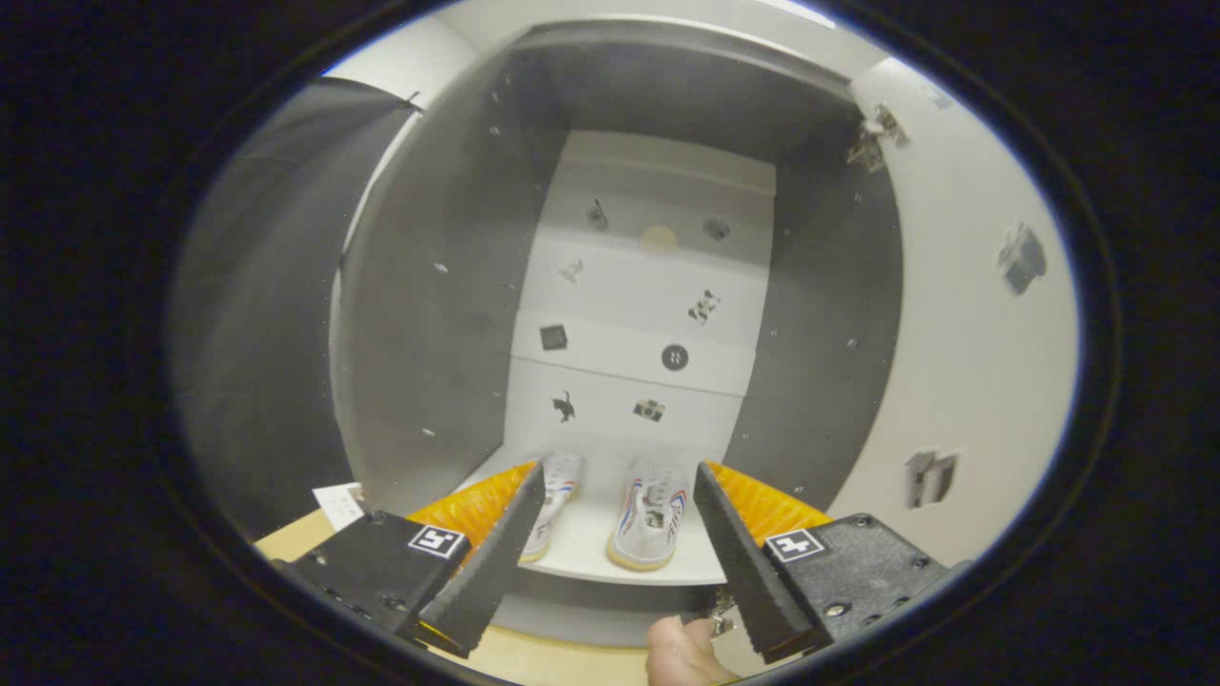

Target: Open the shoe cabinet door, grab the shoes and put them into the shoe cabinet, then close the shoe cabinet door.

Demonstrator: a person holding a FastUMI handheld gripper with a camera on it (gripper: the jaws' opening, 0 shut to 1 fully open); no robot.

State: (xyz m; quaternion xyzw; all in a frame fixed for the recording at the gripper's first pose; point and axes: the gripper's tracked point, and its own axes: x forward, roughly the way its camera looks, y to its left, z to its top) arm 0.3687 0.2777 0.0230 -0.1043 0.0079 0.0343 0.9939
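The shoe cabinet (434, 314) stands open ahead of me, with grey inner walls and a white back panel carrying small stickers. Its white door (963, 362) is swung out to the right, hinges near its top. Two white shoes with red and blue stripes sit side by side on the white bottom shelf (591, 548): the right shoe (653, 519) lies in full view between my fingers, and the left shoe (553, 495) is partly hidden behind my left finger (496, 553). My gripper (620, 486) is open, just outside the cabinet's front, with nothing between the fingers.
A person's fingertip (681, 653) shows at the bottom between the fingers. A light wooden floor (534, 657) lies below the cabinet front, with a small paper card (338, 503) on it to the left. A dark panel (257, 314) stands left of the cabinet.
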